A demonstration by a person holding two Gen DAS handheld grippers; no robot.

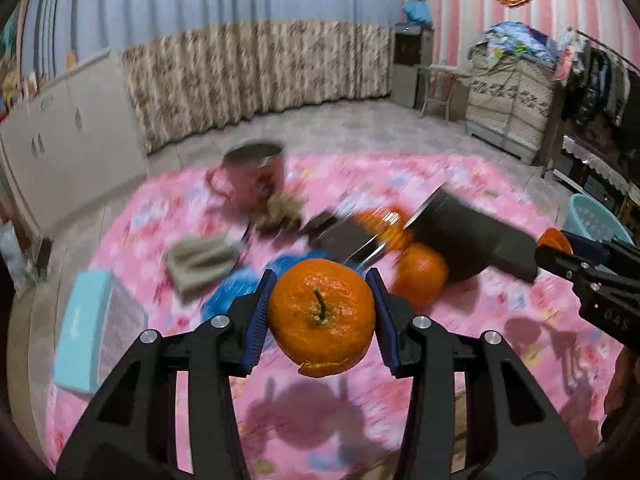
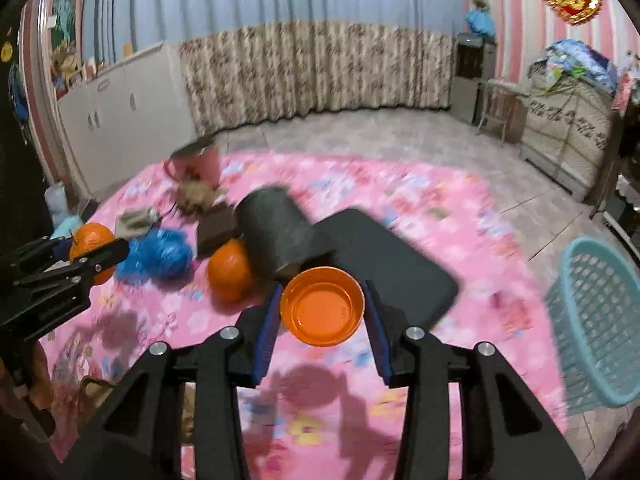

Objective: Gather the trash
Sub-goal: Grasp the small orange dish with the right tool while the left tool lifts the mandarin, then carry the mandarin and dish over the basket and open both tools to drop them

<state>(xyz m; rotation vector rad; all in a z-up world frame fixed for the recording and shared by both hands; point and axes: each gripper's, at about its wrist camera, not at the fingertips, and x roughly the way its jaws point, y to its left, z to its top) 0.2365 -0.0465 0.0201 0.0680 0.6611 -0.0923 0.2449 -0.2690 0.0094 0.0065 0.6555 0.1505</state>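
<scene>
Gripping an orange (image 1: 321, 317), the left tool (image 1: 321, 318) holds it above the pink-clothed bench (image 1: 500, 320); the right tool (image 2: 322, 312) clenches a small orange bowl (image 2: 322, 306), teal basket (image 2: 600, 320) nearby.

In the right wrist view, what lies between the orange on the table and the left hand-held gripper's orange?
A crumpled blue plastic bag lies on the pink floral cloth between the loose orange and the held orange; the right wrist view shows it.

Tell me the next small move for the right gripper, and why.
Probably carry it right, toward the turquoise basket. The right gripper already clamps the orange cup clear above the pink cloth, and the basket stands beside the table on that side.
</scene>
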